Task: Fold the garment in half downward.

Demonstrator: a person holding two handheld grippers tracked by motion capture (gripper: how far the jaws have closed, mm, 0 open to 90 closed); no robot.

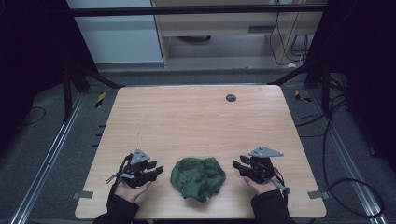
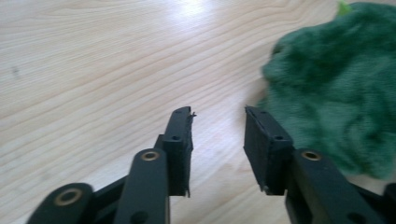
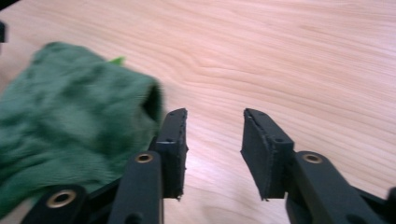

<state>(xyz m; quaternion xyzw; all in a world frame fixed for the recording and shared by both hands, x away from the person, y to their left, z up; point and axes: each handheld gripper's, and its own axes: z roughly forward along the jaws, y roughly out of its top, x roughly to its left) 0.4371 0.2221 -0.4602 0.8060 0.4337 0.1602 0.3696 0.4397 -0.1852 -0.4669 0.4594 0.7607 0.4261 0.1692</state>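
While I watch from above, my left hand-held gripper (image 1: 152, 171) sits left of the crumpled green cloth (image 1: 198, 178), jaws parted with nothing between them. That cloth lies on the wooden counter (image 1: 196, 121) near its front edge. Right of it, my right hand-held gripper (image 1: 242, 166) likewise stands apart and empty, just beside the cloth.

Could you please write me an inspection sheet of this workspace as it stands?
Surface: wooden table, bare apart from the items below.
Job's things: crumpled green cloth near the front edge, between the grippers.
Clutter: small dark round disc near the far edge.
Grippers: left gripper and right gripper open, nothing between the jaws, flanking the cloth.
Cables: black cables on the floor at right.
Surroundings: grey floor, black frame, cabinets behind.
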